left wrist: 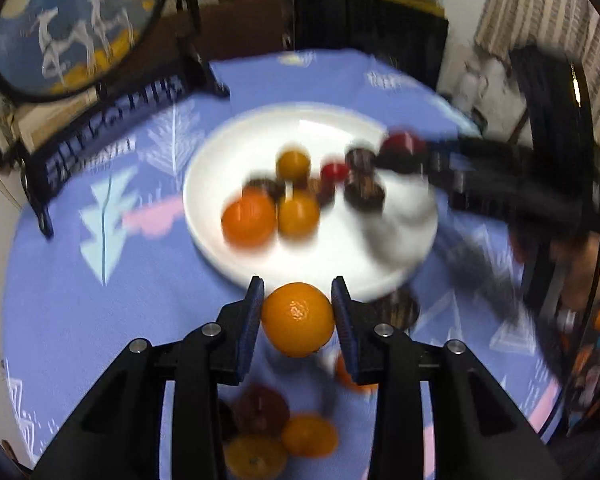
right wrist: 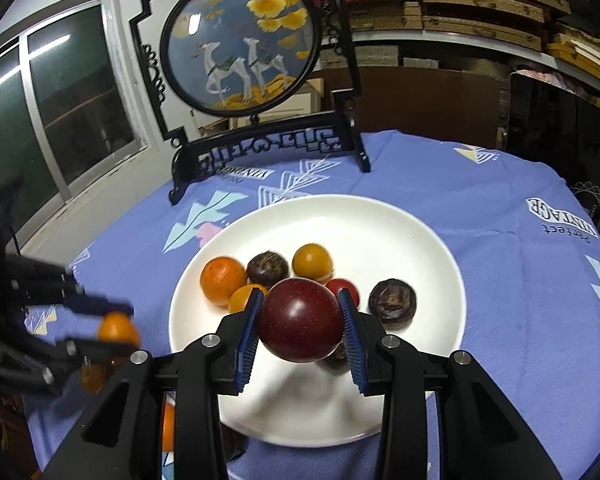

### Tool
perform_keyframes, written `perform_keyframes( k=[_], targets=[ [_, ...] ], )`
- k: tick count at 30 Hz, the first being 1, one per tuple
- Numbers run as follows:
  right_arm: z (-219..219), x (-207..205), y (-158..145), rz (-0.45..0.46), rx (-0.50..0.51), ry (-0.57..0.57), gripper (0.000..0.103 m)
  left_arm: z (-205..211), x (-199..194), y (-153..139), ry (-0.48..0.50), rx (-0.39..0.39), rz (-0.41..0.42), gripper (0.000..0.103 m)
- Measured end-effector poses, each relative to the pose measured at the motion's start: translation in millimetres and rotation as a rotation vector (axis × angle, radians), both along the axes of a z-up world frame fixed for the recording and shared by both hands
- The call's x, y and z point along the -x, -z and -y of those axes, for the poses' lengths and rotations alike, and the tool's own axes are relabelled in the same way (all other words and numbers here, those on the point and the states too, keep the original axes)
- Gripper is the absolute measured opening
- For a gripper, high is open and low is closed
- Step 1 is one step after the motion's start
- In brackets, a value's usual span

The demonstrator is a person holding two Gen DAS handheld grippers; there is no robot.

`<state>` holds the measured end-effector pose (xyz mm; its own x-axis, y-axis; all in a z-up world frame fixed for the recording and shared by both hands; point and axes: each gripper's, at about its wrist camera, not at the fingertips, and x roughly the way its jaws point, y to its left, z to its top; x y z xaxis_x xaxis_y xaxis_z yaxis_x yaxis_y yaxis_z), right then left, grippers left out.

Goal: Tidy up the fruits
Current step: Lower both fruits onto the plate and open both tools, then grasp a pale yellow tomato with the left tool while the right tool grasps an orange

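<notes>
Two fruits are carried at once: an orange (left wrist: 298, 319) clamped between the pads of the left gripper (left wrist: 298, 312), and a dark red plum (right wrist: 300, 319) pinched in the right gripper (right wrist: 301, 320), which hangs over the near part of the white plate (right wrist: 428, 236), likely for dropping there. Beyond the right tongs lie plated oranges (right wrist: 223, 280) and dark fruits (right wrist: 393, 301); below the left tongs, loose fruit (left wrist: 260, 408) waits on the blue cloth (left wrist: 80, 320), probably next for collection.
</notes>
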<state>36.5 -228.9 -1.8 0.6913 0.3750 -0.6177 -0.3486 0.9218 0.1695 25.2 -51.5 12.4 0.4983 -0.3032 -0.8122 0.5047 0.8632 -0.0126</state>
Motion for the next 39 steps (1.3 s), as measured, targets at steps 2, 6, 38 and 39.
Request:
perform_keyframes(
  k=[2, 6, 38, 39],
  targets=[
    [2.7, 0.0, -1.3, 0.023, -0.014, 0.011, 0.038, 13.6, -19.0, -7.3, -0.033, -0.019, 0.070, 0.034],
    [6.9, -0.9, -3.5, 0.075, -0.042, 0.027, 0.039, 38.4, -53.5, -0.2, -0.090, -0.053, 0.094, 0.034],
    [-60.8, 140.4, 43.0, -0.080, 0.101, -0.191, 0.082, -98.3, 149.1, 21.4, -0.189, -0.092, 0.306, 0.097],
    [-70.3, 139.1, 48.6, -0.112, 0.125, -0.206, 0.079, -97.0, 155.2, 23.9, -0.170, -0.101, 0.309, 0.097]
  ],
)
